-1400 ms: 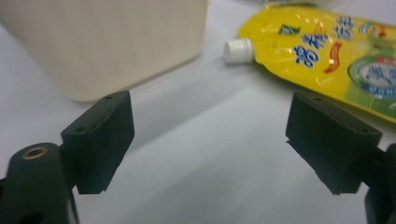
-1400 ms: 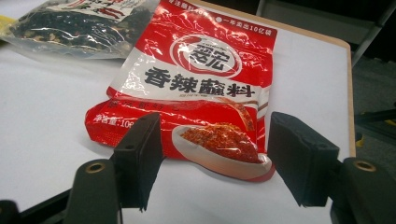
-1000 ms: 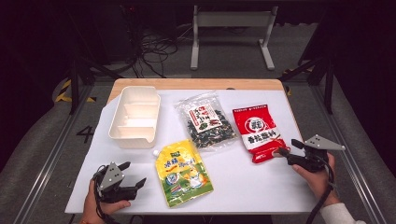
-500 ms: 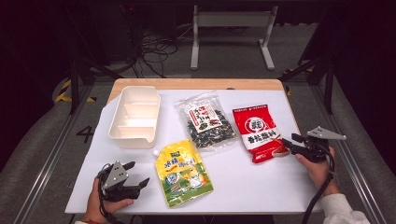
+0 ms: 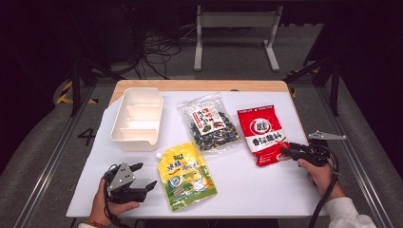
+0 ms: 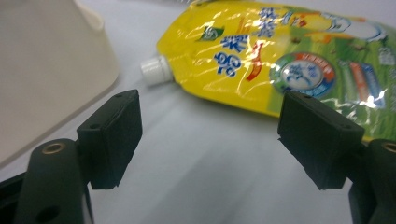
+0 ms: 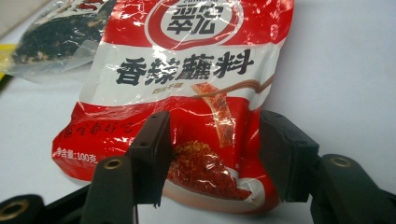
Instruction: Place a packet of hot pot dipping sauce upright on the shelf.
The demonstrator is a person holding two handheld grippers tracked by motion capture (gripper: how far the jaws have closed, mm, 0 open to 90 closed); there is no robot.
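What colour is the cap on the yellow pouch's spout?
White. The cap on the yellow pouch shows best in the left gripper view.

Left gripper (image 5: 142,176): black body, grey three-cornered plate on top, black cable looping at wrist. Right gripper (image 5: 284,151): same black build, grey plate, black cable trailing. Jaws: black rectangular blocks, brass-coloured rivets. White sleeve (image 5: 350,213) on right arm.

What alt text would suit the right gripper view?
Two black jaws of the right gripper straddle the bottom corner of a red seasoning packet lying on a white table; they have just been closing.
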